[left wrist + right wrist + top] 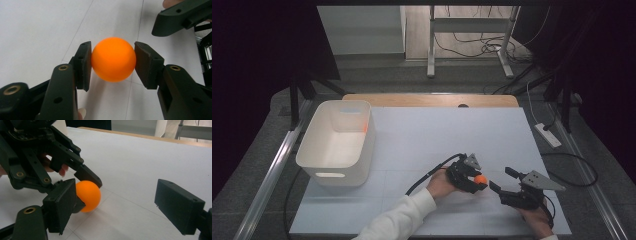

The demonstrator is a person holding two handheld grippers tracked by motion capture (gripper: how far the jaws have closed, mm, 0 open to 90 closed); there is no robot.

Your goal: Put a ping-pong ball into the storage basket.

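High view: left tool [477, 183] clamped on the orange ball [481, 179], low over the white desk [437, 135], just beside the right tool [507, 181], jaws apart; white bin [337, 145] well apart at left

Left tool view: ball [113, 59] pressed between both pads [83, 65], desk beneath

Right tool view: own jaws spread wide with nothing between, left tool [82, 188] holding the ball [88, 195] just above the desk

My table [437, 135] is covered by a white sheet with faint grid lines. On it a white bin [337, 142] sits at my far left, and the orange ball [481, 179] rests near me.
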